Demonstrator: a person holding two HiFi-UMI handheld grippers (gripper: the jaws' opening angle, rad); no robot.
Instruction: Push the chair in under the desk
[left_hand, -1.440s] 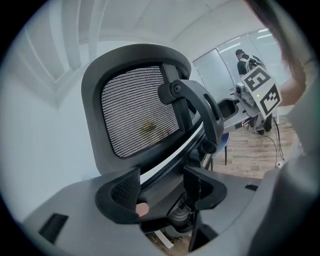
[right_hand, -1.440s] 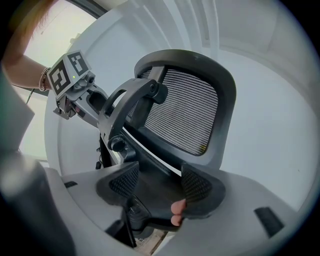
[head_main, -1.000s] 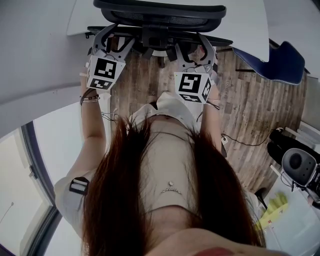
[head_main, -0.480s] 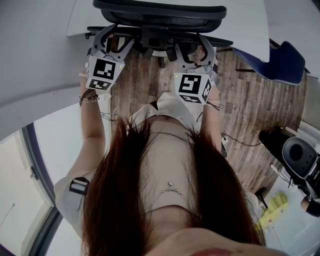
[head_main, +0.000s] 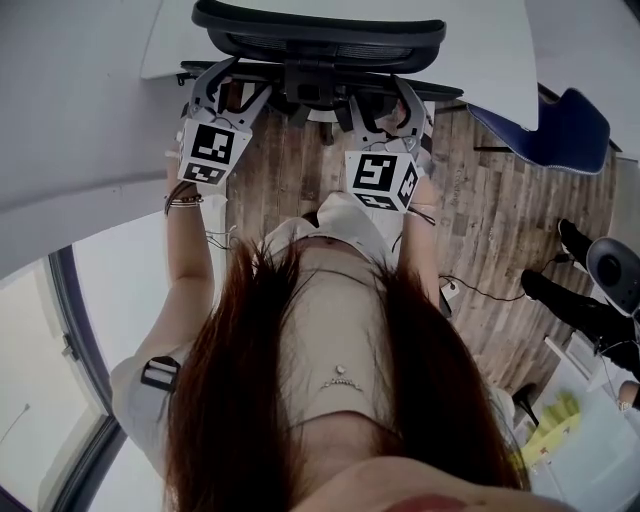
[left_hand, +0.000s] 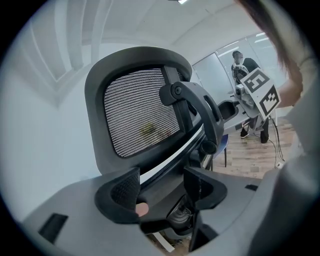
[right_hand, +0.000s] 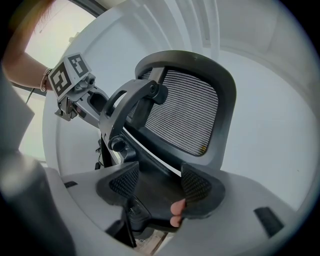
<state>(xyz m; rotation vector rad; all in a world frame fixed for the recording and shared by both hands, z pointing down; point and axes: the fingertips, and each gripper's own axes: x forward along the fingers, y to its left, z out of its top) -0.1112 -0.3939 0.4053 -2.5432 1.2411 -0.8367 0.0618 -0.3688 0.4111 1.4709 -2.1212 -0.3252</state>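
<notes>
Where the white counter (head_main: 490, 60) meets the wood-plank floor (head_main: 500, 220), the black mesh-back office chair (head_main: 320, 20) stands against the counter's near edge, its backrest turned toward the person. The left claw (head_main: 228, 85) and the right claw (head_main: 382, 100) sit low behind that backrest on either side of its central support. Each claw's jaws are apart and straddle the chair's dark lower frame.

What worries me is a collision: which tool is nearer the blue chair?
Right. The right tool sits at the mesh chair back, on the side toward the blue chair; the left tool sits at the opposite side, farther off.
</notes>
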